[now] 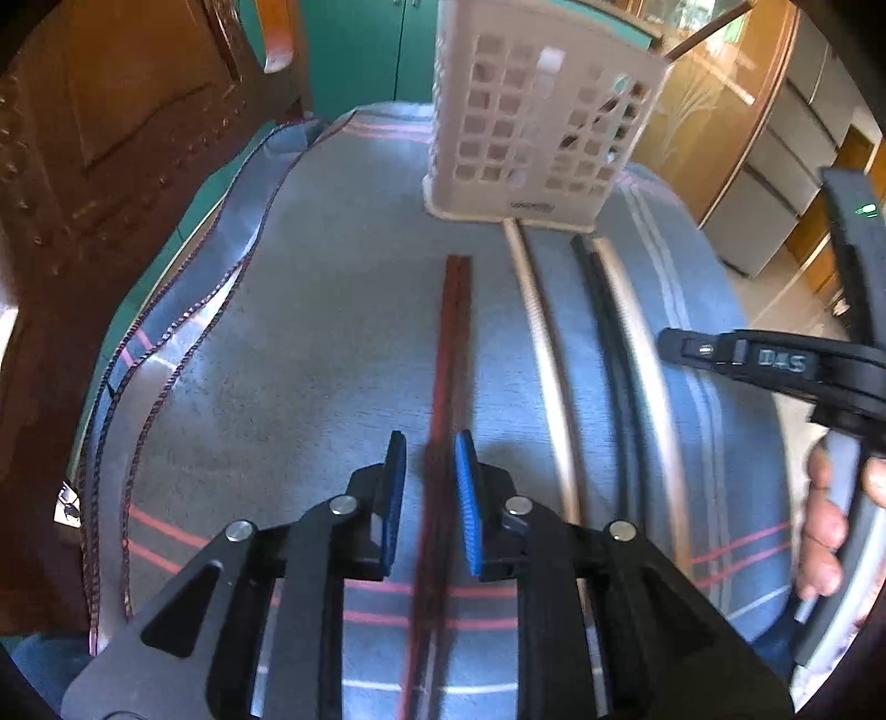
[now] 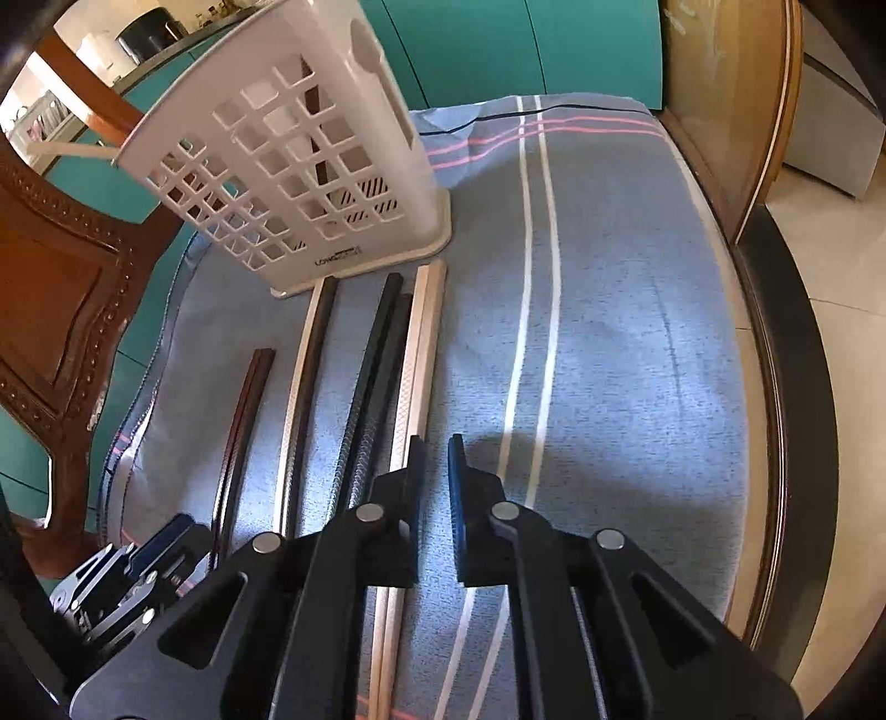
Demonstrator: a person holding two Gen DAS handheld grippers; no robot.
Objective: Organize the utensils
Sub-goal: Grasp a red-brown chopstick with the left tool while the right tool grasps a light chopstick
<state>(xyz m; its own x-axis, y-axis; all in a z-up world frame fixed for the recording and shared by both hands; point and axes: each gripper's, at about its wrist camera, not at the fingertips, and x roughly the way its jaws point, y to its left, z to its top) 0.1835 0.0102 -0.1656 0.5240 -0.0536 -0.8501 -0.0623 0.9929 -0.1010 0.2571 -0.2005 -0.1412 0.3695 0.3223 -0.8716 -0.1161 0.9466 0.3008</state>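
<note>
Left gripper [image 1: 431, 471]: 2 blue-padded fingers [image 1: 468, 498] spread apart, released, straddling the near end of the dark red chopstick pair [image 1: 451, 343] without clear contact; blur hides whether the pads touch it.

Right gripper [image 2: 434, 471]: fingers parted with a narrow gap, grasping nothing, poised over the blue-grey striped cloth [image 2: 609, 332], just beside the near part of the pale wood chopstick pair [image 2: 418, 354].

Utensils, all lying lengthwise on the cloth, side by side, far ends toward the basket:
- dark red pair, leftmost, well short of the basket;
- pair of 1 pale and 1 dark stick [image 2: 307, 376], far end touching or nearly touching the basket base;
- black pair [image 2: 371, 371];
- pale wood pair, rightmost.

White lattice utensil basket [image 2: 288, 166]: stands upright at the far end of the cloth; 1 stick [image 1: 703, 33] juts from its top.

Surroundings: carved wooden chair [image 2: 61, 266] to the left; teal cabinet [image 2: 498, 44] behind; person's hand [image 1: 825, 531] on the right gripper's handle.
</note>
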